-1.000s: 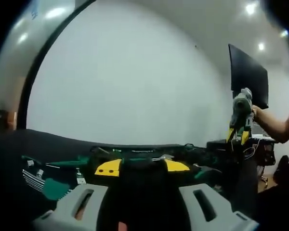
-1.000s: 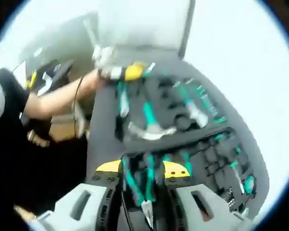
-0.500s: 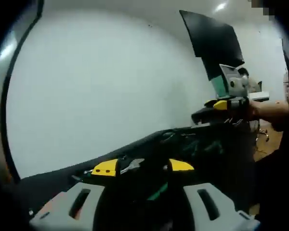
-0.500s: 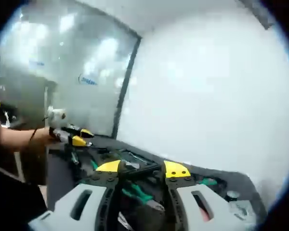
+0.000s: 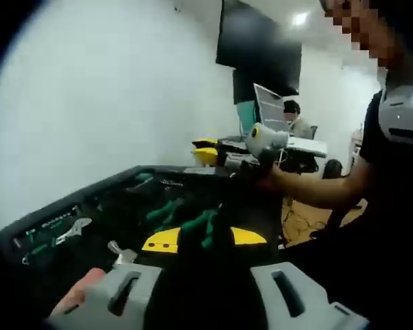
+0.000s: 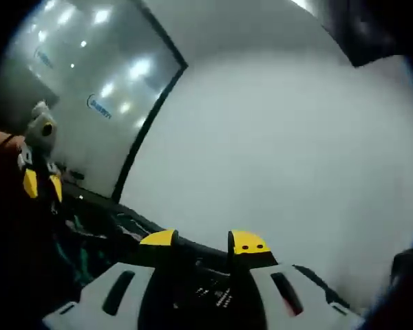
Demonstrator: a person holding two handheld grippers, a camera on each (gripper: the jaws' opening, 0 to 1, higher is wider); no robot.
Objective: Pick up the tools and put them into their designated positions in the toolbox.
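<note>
The left hand-held gripper (image 5: 204, 239) has its yellow-tipped jaws set fairly narrow, and dark stuff with green grips sits between them; I cannot tell whether it holds a tool or merely hangs over the toolbox (image 5: 89, 206). Just ahead of it lie green-handled tools (image 5: 175, 210); off to its left a wrench (image 5: 72, 230) rests in its slot. Beyond, the right hand-held gripper (image 5: 213, 155) hovers at the far edge of the box, a person's arm (image 5: 316, 189) behind it.

In its own view the right hand-held gripper (image 6: 203, 242) is narrowly parted with nothing clearly between the jaws, and points over the toolbox interior toward the wall.

With both cameras tilted off the slots, a tool could likely be seated in the wrong recess, or the two hands could collide over the box.
</note>
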